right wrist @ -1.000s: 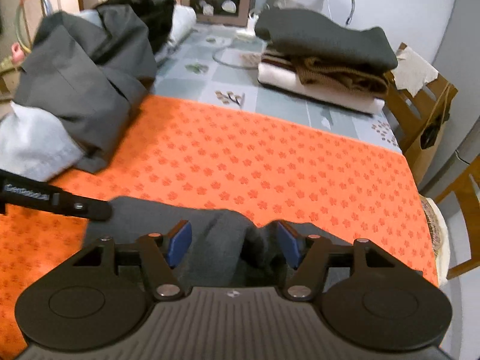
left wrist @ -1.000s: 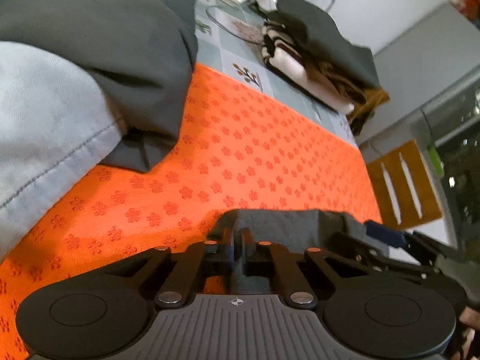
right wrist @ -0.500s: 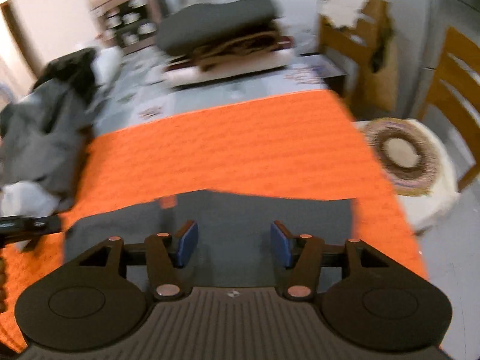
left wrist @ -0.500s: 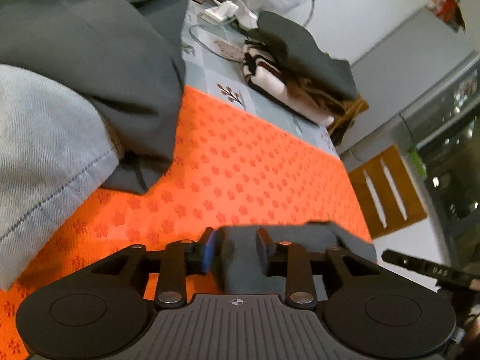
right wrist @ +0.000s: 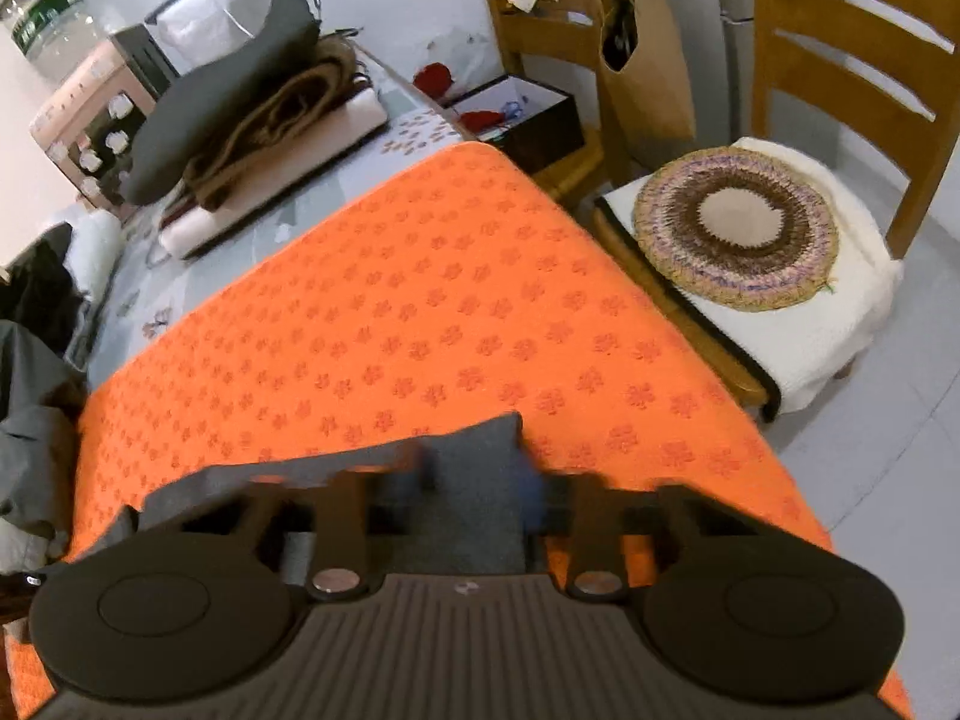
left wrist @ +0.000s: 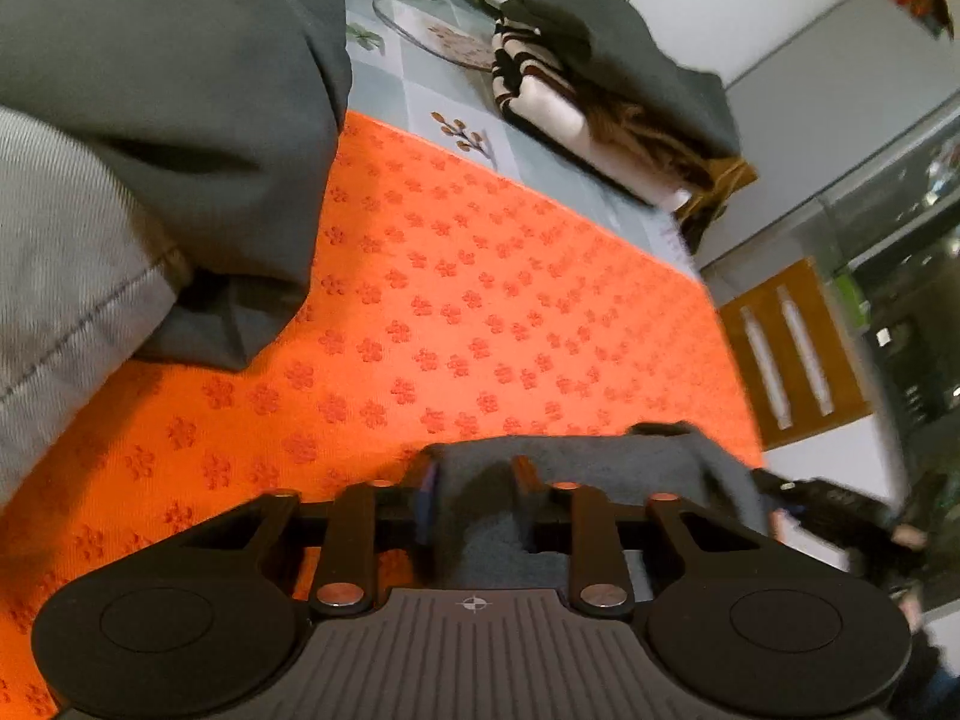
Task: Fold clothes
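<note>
A dark grey garment (left wrist: 600,468) lies flat along the near edge of the orange flower-print mat (left wrist: 480,300). My left gripper (left wrist: 474,483) sits over the garment's left end. Its jaws are closing with the cloth between them, and a gap still shows between the pads. In the right wrist view, the same garment (right wrist: 468,516) ends at a corner on the mat (right wrist: 420,312). My right gripper (right wrist: 477,474) is at that right end. Its fingers are motion-blurred and closing over the cloth, still apart.
A heap of unfolded dark grey clothing (left wrist: 180,90) and pale denim (left wrist: 60,270) lies at the mat's left. A folded stack (right wrist: 240,120) sits at the back of the table. Right of the table edge stands a wooden chair with a round woven cushion (right wrist: 738,234).
The right gripper swung right along the garment to its far end, rolled, and its jaws narrowed. The left gripper, earlier shut on the cloth, opened and is narrowing again. The garment now lies flatter.
</note>
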The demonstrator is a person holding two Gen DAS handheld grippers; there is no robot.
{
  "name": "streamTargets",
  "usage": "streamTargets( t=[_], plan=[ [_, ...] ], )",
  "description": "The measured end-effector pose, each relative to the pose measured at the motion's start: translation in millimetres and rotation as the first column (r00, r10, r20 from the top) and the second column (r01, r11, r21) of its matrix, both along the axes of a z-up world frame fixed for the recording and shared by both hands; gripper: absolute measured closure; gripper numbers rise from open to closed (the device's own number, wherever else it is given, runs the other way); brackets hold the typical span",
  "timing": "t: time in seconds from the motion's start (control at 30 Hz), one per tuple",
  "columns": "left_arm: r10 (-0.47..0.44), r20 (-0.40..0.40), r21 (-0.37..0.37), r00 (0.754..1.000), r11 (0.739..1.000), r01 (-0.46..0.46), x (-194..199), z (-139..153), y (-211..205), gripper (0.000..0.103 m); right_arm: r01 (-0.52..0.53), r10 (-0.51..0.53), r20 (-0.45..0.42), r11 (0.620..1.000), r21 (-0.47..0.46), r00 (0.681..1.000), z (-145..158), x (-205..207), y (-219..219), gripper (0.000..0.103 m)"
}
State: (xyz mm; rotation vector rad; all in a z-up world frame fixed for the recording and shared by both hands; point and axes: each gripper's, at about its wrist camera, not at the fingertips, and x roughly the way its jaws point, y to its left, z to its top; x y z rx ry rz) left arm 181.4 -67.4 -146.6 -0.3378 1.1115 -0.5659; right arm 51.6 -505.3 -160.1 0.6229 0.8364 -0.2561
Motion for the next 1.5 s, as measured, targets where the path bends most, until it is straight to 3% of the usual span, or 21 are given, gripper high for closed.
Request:
streamTargets(
  t=[0.2, 0.33, 0.43, 0.47, 0.5, 0.57, 0.63, 0.77, 0.83, 0.9, 1.0, 1.17, 1.37, 1.5],
  plan=[
    [-0.017, 0.032, 0.071, 0.999, 0.997, 0.015, -4.4, 1.2, -9.4, 0.091, 0.102, -0.101, 0.021, 0.991, -0.086, 0.995, 33.2, -27.3, -5.7, 0.094],
    [-0.024, 0.034, 0.078, 0.999, 0.997, 0.021, -2.8, 1.0, -10.9, 0.09, 0.135, -0.14, -0.046, 0.986, -0.102, 0.989, 14.2, -31.7, -19.7, 0.094],
    [-0.024, 0.029, 0.058, 0.999, 0.998, 0.022, -0.7, 2.5, -8.3, 0.087, 0.099, -0.107, -0.065, 0.987, -0.123, 0.992, 3.5, -20.4, -18.4, 0.09],
    [-0.016, 0.026, 0.043, 1.0, 0.999, 0.015, -0.5, 3.9, -6.1, 0.082, 0.083, -0.095, -0.077, 0.987, -0.139, 0.993, 5.2, -16.3, -17.4, 0.085],
    [-0.005, 0.028, 0.028, 1.0, 1.0, 0.005, -1.3, 6.2, -3.6, 0.079, 0.072, -0.088, -0.091, 0.984, -0.164, 0.992, 8.9, -13.4, -15.4, 0.073],
    [0.018, 0.047, 0.01, 0.999, 1.0, -0.018, -3.4, 14.2, 0.4, 0.074, 0.052, -0.076, -0.09, 0.969, -0.241, 0.993, 22.2, -14.2, -6.9, 0.064],
    [0.026, 0.068, -0.007, 0.997, 1.0, -0.025, -4.3, 24.3, 1.9, 0.071, 0.01, -0.038, -0.086, 0.953, -0.304, 0.996, 37.3, -15.0, 3.9, 0.062],
    [-0.015, 0.08, -0.054, 0.997, 0.998, 0.019, 2.9, 40.0, -10.1, 0.058, -0.105, 0.091, -0.058, 0.945, -0.31, 0.994, 62.3, -11.4, 25.2, 0.063],
    [-0.055, 0.054, -0.095, 0.997, 0.994, 0.06, 11.5, 41.0, -22.4, 0.058, -0.162, 0.158, -0.036, 0.946, -0.281, 0.987, 68.4, -6.7, 37.9, 0.064],
    [-0.095, 0.026, -0.133, 0.995, 0.986, 0.097, 20.3, 40.5, -35.7, 0.06, -0.215, 0.219, -0.011, 0.947, -0.239, 0.976, 70.6, -0.4, 51.3, 0.081],
    [-0.144, -0.018, -0.164, 0.989, 0.977, 0.139, 32.9, 36.7, -57.4, 0.072, -0.298, 0.306, 0.008, 0.932, -0.208, 0.952, 67.7, 12.2, 75.5, 0.088],
    [-0.206, -0.111, -0.191, 0.972, 0.964, 0.183, 53.4, 26.8, -89.0, 0.074, -0.397, 0.412, 0.024, 0.89, -0.226, 0.911, 64.4, 26.8, 115.9, 0.089],
    [-0.275, -0.259, -0.173, 0.926, 0.956, 0.236, 76.3, -0.1, -118.0, 0.073, -0.473, 0.497, 0.016, 0.834, -0.286, 0.867, 55.5, 40.0, 139.9, 0.089],
    [-0.28, -0.349, -0.223, 0.894, 0.952, 0.211, 85.5, -15.8, -128.5, 0.073, -0.523, 0.553, 0.0, 0.788, -0.326, 0.833, 48.9, 45.1, 144.6, 0.092]
  ],
)
